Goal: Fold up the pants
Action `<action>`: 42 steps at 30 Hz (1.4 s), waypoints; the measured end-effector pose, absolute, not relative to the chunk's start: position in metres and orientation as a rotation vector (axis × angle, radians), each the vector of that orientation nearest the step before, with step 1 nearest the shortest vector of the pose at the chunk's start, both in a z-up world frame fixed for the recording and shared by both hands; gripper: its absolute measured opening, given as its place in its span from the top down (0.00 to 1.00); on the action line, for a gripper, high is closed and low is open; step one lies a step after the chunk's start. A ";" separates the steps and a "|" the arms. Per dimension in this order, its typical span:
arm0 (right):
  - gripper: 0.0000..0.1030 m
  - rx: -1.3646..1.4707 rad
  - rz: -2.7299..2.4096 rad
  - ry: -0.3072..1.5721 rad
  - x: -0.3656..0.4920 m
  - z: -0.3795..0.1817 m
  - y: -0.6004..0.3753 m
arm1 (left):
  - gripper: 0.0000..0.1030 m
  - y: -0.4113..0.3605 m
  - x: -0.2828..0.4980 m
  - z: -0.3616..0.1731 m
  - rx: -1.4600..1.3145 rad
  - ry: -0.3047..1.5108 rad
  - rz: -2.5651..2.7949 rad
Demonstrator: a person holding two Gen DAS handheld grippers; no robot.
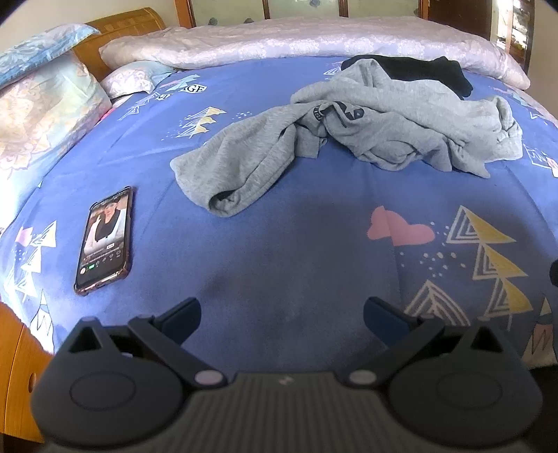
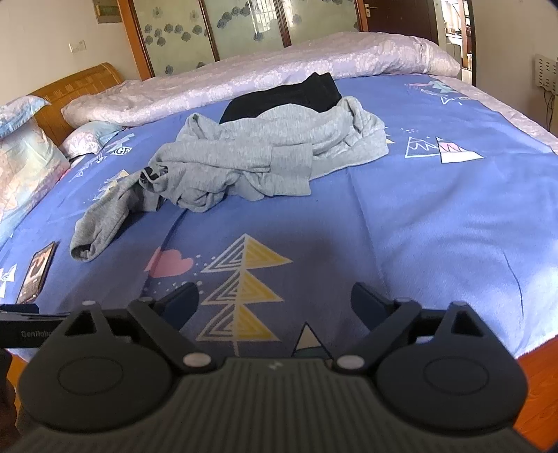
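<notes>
Both the left gripper (image 1: 282, 313) and right gripper (image 2: 275, 299) hover spread wide over the blue bedspread (image 1: 296, 244), holding nothing. Crumpled grey pants (image 1: 366, 136) lie mid-bedspread, well beyond both; a phone (image 1: 104, 240) rests near the bedspread's left edge.

I see a blue patterned bedspread (image 2: 418, 209), wooden headboard (image 2: 76, 83), frosted floral sliding doors (image 2: 244, 28), beige wall (image 2: 45, 38), daylight.

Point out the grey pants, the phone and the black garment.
grey pants (image 1: 390, 118): left wrist view, on the crumpled middle.
phone (image 1: 104, 237): left wrist view, on the lit screen.
black garment (image 2: 279, 96): right wrist view, on its exposed top, behind the pants.
</notes>
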State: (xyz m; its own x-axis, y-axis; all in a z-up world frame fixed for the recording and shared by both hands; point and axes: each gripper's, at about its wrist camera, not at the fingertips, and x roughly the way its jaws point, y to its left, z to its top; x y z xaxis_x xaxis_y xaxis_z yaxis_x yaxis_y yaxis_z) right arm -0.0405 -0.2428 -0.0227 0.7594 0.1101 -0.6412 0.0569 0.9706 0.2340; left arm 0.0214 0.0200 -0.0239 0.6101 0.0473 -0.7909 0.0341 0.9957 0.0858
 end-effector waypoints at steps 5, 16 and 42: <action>0.34 0.216 0.039 0.714 -0.037 -0.025 -0.237 | 0.00 0.026 0.031 -0.027 0.077 0.928 0.008; 0.63 0.142 0.120 0.684 0.006 -0.011 -0.221 | 0.00 0.047 0.049 -0.033 -0.002 0.951 0.022; 0.66 0.060 0.582 0.611 0.023 0.058 -0.162 | 0.00 0.128 0.073 -0.003 -0.301 0.913 0.055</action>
